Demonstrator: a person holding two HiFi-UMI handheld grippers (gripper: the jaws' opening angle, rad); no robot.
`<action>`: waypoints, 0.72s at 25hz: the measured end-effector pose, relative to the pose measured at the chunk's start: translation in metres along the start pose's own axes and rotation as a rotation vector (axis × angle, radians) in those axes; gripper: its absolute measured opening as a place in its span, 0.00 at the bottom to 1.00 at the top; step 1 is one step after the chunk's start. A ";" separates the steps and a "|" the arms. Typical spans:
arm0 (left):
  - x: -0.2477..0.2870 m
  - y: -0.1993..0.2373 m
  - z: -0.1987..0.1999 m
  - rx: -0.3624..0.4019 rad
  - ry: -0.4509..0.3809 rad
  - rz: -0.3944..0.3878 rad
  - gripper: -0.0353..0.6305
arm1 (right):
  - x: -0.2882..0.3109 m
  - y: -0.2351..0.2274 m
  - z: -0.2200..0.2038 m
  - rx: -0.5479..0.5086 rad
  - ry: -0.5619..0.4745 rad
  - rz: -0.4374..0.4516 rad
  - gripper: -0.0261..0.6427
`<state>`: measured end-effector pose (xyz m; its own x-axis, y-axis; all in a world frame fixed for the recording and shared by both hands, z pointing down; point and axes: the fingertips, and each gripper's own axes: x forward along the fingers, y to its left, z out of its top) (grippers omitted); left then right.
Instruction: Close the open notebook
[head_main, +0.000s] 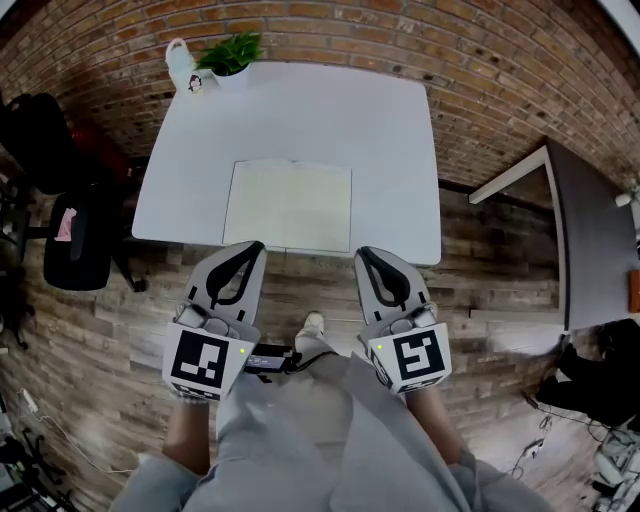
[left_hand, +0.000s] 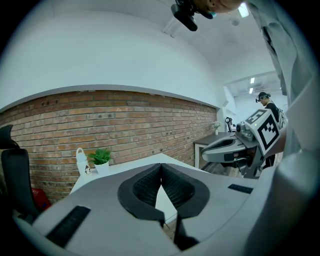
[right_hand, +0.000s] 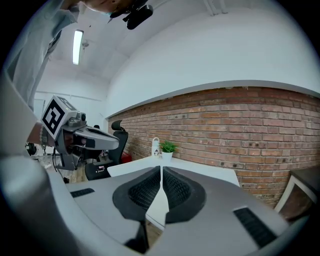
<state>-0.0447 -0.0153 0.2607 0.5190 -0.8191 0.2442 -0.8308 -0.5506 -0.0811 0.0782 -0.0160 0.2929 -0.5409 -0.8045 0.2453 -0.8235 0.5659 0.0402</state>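
Observation:
The open notebook (head_main: 290, 205) lies flat with pale blank pages on the near half of the white table (head_main: 390, 130). Both grippers hover over the floor just short of the table's near edge. My left gripper (head_main: 252, 248) points at the notebook's near left corner, its jaws shut and empty. My right gripper (head_main: 365, 255) is level with the near right corner, also shut with nothing held. In the left gripper view the jaw tips (left_hand: 161, 165) meet, and in the right gripper view the tips (right_hand: 161, 170) touch too. The jaws hide the notebook in both gripper views.
A potted plant (head_main: 232, 58) and a white bottle (head_main: 182, 66) stand at the table's far left corner against the brick wall. A black office chair (head_main: 70, 235) is left of the table, and a grey desk (head_main: 590, 240) is to the right. The person's shoe (head_main: 311, 325) shows on the wood floor.

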 end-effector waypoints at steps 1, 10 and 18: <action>0.004 0.000 0.002 -0.002 -0.002 0.005 0.08 | 0.002 -0.004 0.000 0.001 -0.002 0.005 0.11; 0.030 0.006 0.002 -0.040 0.019 0.032 0.08 | 0.018 -0.025 -0.002 0.007 0.004 0.043 0.11; 0.036 0.014 -0.004 -0.039 0.081 0.046 0.08 | 0.026 -0.027 -0.004 0.008 0.010 0.056 0.11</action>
<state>-0.0382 -0.0519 0.2718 0.4635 -0.8268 0.3186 -0.8614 -0.5047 -0.0565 0.0869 -0.0515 0.3022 -0.5846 -0.7696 0.2568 -0.7933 0.6086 0.0179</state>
